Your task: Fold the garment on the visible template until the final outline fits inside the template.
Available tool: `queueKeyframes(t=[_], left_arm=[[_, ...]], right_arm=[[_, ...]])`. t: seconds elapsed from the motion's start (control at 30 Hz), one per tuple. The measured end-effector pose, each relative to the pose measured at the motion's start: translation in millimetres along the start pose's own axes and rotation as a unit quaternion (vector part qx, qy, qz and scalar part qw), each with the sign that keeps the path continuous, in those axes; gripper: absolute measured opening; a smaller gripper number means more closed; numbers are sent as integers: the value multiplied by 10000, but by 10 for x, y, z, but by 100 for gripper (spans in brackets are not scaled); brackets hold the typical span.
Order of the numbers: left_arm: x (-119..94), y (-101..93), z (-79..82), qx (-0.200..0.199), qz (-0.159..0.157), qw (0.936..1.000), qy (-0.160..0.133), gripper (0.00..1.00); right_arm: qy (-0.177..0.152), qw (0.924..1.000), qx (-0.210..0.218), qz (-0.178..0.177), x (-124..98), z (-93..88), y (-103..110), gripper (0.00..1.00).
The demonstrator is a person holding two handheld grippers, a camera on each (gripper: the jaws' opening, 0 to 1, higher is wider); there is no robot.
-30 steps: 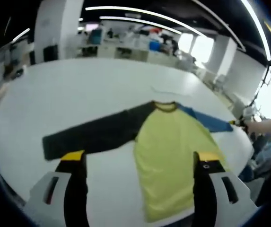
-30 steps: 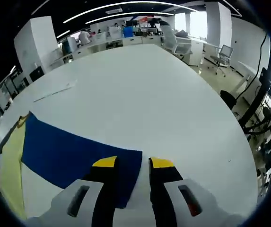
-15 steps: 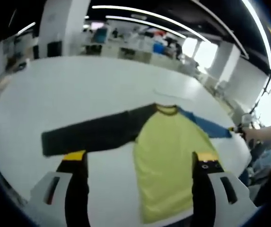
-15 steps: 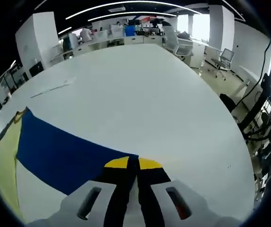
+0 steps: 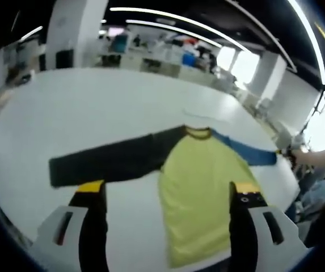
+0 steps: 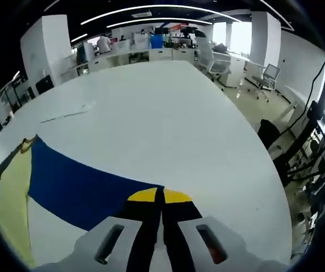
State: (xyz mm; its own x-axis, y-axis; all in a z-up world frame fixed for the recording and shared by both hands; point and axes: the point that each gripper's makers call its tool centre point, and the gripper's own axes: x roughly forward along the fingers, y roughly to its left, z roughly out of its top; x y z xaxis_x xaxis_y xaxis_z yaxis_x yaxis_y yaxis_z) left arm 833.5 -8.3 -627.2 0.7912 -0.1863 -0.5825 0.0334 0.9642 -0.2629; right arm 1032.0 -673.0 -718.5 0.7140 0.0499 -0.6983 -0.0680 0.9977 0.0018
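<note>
A long-sleeved shirt lies flat on the white table (image 5: 94, 102): yellow body (image 5: 199, 187), black sleeve (image 5: 105, 161) stretched to the left, blue sleeve (image 5: 244, 152) to the right. My left gripper (image 5: 168, 190) hovers open above the shirt's lower part, one jaw over bare table, the other over the yellow cloth. In the right gripper view the blue sleeve (image 6: 83, 181) runs up to my right gripper (image 6: 159, 195), which is shut on the sleeve's cuff. In the left gripper view a hand (image 5: 315, 156) with that gripper shows at the sleeve's end.
A thin white strip (image 6: 66, 113) lies on the table beyond the collar. The table's rounded edge (image 6: 264, 170) curves close on the right, with chairs (image 6: 270, 73) and cables past it. Desks and people stand at the room's far side.
My right gripper has gone from open around the blue cuff to shut on it, and the sleeve has shifted slightly. The left gripper has stayed open above the shirt.
</note>
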Motion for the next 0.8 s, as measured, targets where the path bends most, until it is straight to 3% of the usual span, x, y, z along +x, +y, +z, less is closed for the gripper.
queueKeyframes(t=[0.37, 0.47, 0.73, 0.8], left_arm=[[-245, 34, 21, -172, 2, 9994, -295, 83], [-309, 72, -29, -275, 30, 9990, -337, 82], [-467, 96, -69, -393, -54, 9981, -481, 81], [-480, 130, -59, -373, -90, 9980, -506, 80]], right_arm=[[-127, 9979, -637, -70, -289, 422, 195, 2], [-42, 9942, -1051, -246, -367, 526, 175, 2], [-284, 9928, -1141, -229, -592, 840, 389, 2], [-328, 9921, -1195, -209, -547, 892, 412, 2]])
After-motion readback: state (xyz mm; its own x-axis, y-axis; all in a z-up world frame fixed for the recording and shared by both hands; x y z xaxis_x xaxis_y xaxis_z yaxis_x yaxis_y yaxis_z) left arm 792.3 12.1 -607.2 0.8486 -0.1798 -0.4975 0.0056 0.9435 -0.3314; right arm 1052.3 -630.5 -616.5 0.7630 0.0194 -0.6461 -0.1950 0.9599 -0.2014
